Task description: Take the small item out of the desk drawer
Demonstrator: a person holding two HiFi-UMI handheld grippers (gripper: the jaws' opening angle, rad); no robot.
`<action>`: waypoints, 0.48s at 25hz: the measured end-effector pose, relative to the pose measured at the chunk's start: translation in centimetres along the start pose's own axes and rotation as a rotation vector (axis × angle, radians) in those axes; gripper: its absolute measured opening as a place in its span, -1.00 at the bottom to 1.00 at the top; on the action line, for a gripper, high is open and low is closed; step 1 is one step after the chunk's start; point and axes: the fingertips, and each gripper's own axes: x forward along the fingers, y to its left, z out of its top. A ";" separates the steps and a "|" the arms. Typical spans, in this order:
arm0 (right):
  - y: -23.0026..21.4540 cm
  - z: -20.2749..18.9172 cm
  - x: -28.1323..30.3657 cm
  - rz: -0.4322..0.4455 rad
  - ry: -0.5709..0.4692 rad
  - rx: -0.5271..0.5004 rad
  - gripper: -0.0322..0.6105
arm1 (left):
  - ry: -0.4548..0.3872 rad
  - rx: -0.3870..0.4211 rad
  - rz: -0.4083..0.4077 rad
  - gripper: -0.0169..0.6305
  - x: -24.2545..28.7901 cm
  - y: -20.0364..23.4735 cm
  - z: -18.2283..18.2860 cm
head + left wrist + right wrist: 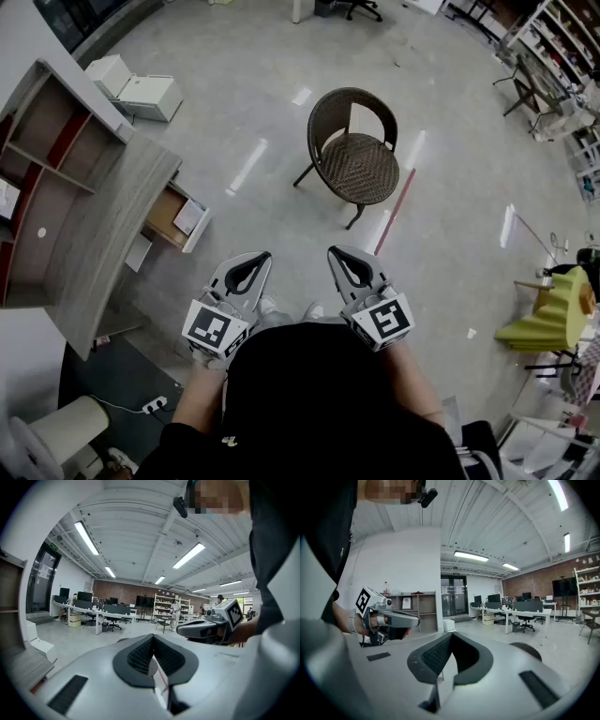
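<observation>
The left gripper [260, 256] and right gripper [336, 251] are holding their jaws together, empty, at lower centre. The small white item [188, 217] is lying in the table's open drawer [197, 236], centre left. It is probably light and flat, so pinch an edge.

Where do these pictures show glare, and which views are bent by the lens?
Head view: ceiling lights reflect as bright streaks on the glossy floor near the wicker chair, and the room's edges curve. Left gripper view: the ceiling light strips are burnt white, and the corners are black. Right gripper view: the same round dark border, and straight lines bow.
</observation>
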 end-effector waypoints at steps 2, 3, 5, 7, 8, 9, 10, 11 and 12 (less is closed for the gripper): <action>0.6 0.6 0.8 0.005 0.007 -0.011 -0.91 | 0.005 -0.014 0.014 -0.92 -0.8 0.9 -0.2; 1.0 0.9 1.3 0.007 0.008 -0.018 -0.91 | 0.007 -0.019 0.020 -0.92 -1.2 1.4 -0.3; 1.8 1.0 2.5 0.017 0.013 -0.024 -0.91 | 0.014 -0.024 0.033 -0.93 -2.2 2.6 -0.5; 2.5 0.9 3.9 0.027 0.023 -0.020 -0.91 | 0.013 -0.030 0.052 -0.92 -3.3 3.9 -0.6; 2.8 1.2 4.7 0.028 0.021 -0.019 -0.91 | 0.008 -0.035 0.063 -0.92 -3.8 4.6 -0.7; 3.2 1.6 5.5 0.029 0.014 -0.017 -0.91 | 0.003 -0.040 0.074 -0.92 -4.4 5.3 -0.8; 3.7 1.8 6.3 0.032 0.009 -0.011 -0.91 | 0.001 -0.047 0.083 -0.92 -5.0 6.1 -1.0; 4.1 1.7 7.0 0.037 0.009 -0.002 -0.91 | 0.001 -0.054 0.090 -0.93 -5.6 7.0 -1.3; 4.6 1.7 7.8 0.038 0.009 0.008 -0.91 | 0.003 -0.060 0.098 -0.92 -6.2 7.8 -1.6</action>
